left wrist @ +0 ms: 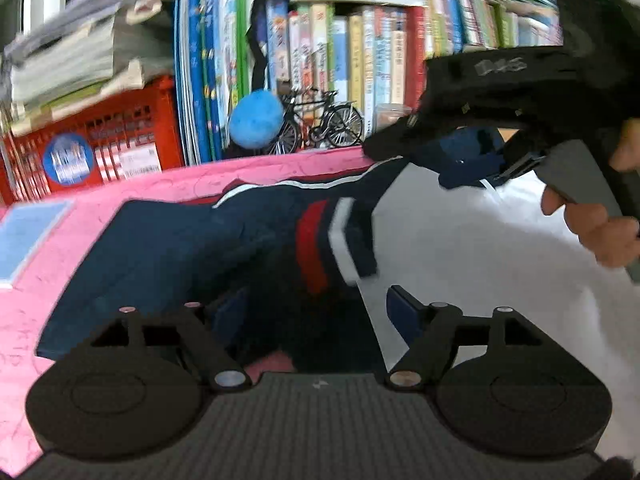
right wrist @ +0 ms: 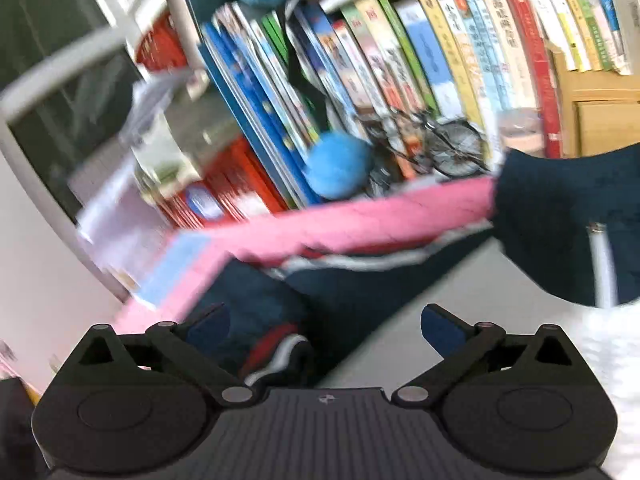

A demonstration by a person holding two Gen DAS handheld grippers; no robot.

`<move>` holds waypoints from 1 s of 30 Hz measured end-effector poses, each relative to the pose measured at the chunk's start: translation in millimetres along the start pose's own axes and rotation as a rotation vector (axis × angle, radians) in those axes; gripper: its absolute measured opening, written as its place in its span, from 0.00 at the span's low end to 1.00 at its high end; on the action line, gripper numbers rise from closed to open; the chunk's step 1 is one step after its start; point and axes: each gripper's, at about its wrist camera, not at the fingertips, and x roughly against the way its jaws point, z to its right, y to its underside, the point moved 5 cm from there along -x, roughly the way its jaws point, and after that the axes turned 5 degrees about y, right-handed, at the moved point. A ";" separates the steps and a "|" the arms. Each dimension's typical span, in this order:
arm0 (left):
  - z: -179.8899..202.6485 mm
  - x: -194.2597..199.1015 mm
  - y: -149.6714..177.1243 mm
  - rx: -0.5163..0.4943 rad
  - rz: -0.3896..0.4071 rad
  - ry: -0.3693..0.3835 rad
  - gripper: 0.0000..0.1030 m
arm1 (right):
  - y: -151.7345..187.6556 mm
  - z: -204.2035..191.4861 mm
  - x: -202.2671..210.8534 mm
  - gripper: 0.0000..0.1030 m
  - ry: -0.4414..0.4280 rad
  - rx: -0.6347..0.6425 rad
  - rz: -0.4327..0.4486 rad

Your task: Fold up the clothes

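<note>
A navy and white garment lies spread on the pink table top (left wrist: 80, 200). Its navy sleeve (left wrist: 180, 248) ends in a red and white striped cuff (left wrist: 320, 240), and the white body (left wrist: 480, 248) fills the right side. My left gripper (left wrist: 316, 312) hovers over the cuff, open, with nothing pressed between its pads. In the same view my right gripper (left wrist: 452, 160), held by a hand (left wrist: 600, 232), hangs over the navy collar area. In the right wrist view my right gripper (right wrist: 324, 330) is wide open above the striped cuff (right wrist: 280, 348) and the sleeve (right wrist: 360, 288). A navy fold with a white cord (right wrist: 604, 264) rises at the right.
Behind the table stands a bookshelf (left wrist: 360, 52) packed with books. A red crate (left wrist: 100, 148) under stacked papers, a blue plush ball (left wrist: 256, 120) and a model bicycle (left wrist: 320, 124) line the table's far edge. A light blue patch (left wrist: 28, 236) marks the table's left side.
</note>
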 end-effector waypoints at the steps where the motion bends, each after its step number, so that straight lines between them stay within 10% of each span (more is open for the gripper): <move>1: 1.5 2.4 4.3 -0.012 0.009 -0.012 0.87 | 5.7 1.2 -1.1 1.00 0.017 0.010 -0.021; 8: -18.0 -9.6 8.7 0.112 -0.056 -0.051 0.90 | 39.4 -26.8 -23.6 0.99 -0.107 -0.022 -0.111; 11: -27.9 -11.8 9.4 0.165 -0.060 -0.048 0.90 | 41.1 -40.3 -38.8 0.38 -0.098 -0.048 -0.147; 13: -30.0 -9.2 10.7 0.178 -0.050 -0.053 0.90 | 39.8 -41.0 -45.3 0.23 -0.090 -0.109 -0.188; 20: -26.7 15.0 8.2 0.212 0.051 -0.144 0.90 | 5.6 -33.7 20.8 0.19 -0.030 -0.044 0.027; 30: -0.8 19.8 -18.8 0.092 0.053 -0.120 0.90 | -33.7 36.2 100.2 0.18 0.309 0.127 0.172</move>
